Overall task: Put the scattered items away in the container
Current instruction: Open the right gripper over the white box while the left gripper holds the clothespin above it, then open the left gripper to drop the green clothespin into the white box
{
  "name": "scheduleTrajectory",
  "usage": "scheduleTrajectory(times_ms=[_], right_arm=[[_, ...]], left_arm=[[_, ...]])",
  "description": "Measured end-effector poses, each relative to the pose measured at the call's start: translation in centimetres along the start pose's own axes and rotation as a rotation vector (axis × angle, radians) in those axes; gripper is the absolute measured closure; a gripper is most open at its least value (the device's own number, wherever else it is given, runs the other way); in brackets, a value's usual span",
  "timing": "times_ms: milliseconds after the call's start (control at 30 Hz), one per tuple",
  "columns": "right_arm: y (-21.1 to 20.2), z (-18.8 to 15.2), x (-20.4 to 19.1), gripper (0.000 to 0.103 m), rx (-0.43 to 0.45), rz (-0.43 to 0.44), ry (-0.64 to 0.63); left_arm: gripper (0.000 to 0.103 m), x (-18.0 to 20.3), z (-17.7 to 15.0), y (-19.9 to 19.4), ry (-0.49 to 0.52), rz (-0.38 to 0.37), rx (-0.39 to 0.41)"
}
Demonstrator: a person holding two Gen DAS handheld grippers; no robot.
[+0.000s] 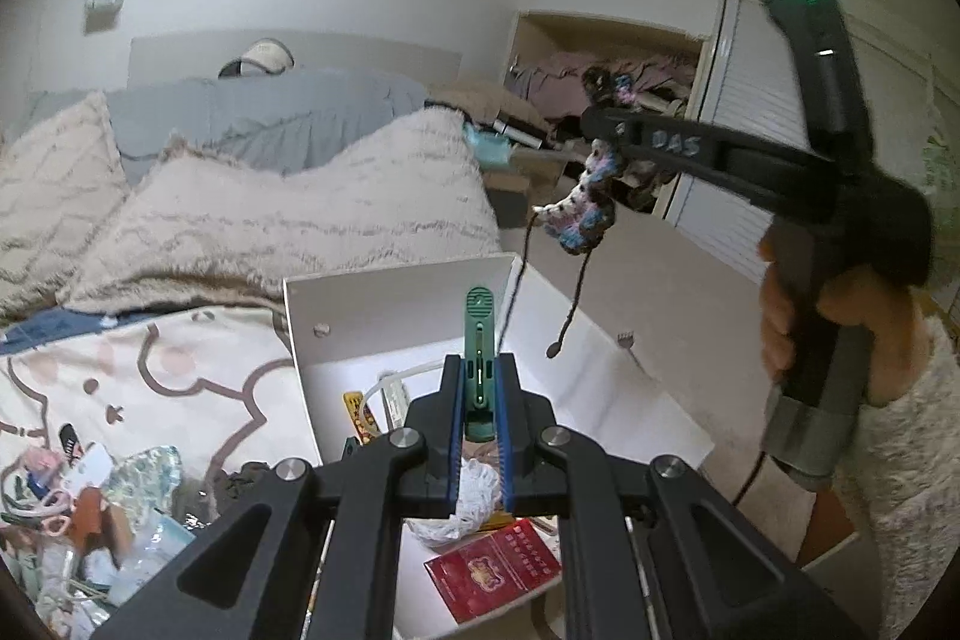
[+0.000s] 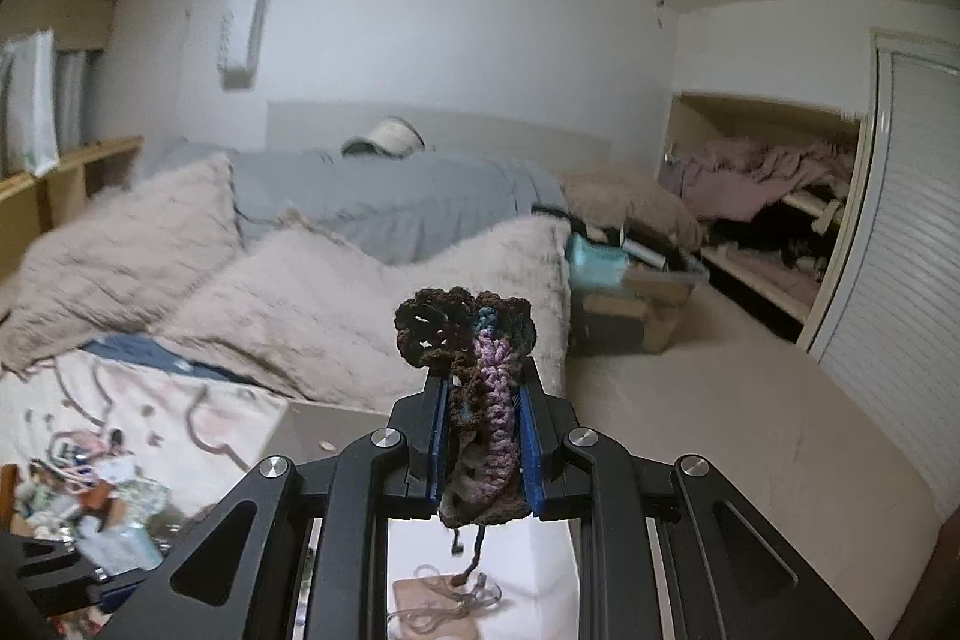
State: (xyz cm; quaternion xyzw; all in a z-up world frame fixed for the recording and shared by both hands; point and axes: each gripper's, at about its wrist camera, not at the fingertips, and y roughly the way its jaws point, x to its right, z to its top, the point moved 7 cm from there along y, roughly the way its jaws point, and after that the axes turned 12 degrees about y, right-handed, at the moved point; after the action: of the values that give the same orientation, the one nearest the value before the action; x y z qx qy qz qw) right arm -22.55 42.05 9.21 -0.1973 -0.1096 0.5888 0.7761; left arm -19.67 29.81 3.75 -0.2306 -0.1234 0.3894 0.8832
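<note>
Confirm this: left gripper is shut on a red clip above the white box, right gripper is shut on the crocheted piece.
Wrong colour. In the left wrist view the left gripper is shut on a green clip above the white box; the right gripper is shut on the crocheted piece.

White walls [image 2: 450, 28], beige carpet [image 2: 690, 430], perhaps louvred closet door [image 2: 900, 232].

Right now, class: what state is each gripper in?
Left gripper: shut on a green clip.
Right gripper: shut on a crocheted piece.
</note>
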Motion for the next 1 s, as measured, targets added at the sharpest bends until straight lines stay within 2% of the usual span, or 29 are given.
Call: scheduleTrajectory(times_ms=[267, 400, 533, 633, 667, 700, 767, 1000], right_arm=[[8.7, -6.1, 0.4, 0.082, -0.272, -0.012, 0.044], [10.9, -8.8, 1.1, 0.082, -0.399, -0.003, 0.088], [12.6, -10.3, 2.0, 0.082, -0.49, -0.006, 0.137], [13.3, -11.3, 2.2, 0.08, -0.547, 0.024, 0.159], [13.3, -11.5, 2.3, 0.077, -0.557, 0.024, 0.164], [13.2, -11.6, 2.3, 0.062, -0.558, 0.023, 0.163], [12.5, -11.3, 2.2, 0.04, -0.533, 0.031, 0.152], [9.0, -10.5, 2.3, 0.04, -0.488, 0.092, 0.088]], left_arm=[[0.093, -1.7, -1.4, 3.4, -0.032, -0.015, -0.068], [0.093, -2.2, -2.0, 4.5, -0.048, -0.029, -0.098], [0.093, -2.2, -2.4, 5.6, -0.05, -0.035, -0.13], [0.093, -2.1, -2.6, 6.3, -0.051, -0.038, -0.152], [0.093, -2.1, -2.7, 6.6, -0.051, -0.038, -0.161], [0.093, -2.0, -2.7, 6.8, -0.051, -0.038, -0.168], [0.093, -1.9, -2.9, 7.3, -0.048, -0.036, -0.189], [0.093, -1.6, -3.5, 8.6, -0.033, -0.015, -0.248]])
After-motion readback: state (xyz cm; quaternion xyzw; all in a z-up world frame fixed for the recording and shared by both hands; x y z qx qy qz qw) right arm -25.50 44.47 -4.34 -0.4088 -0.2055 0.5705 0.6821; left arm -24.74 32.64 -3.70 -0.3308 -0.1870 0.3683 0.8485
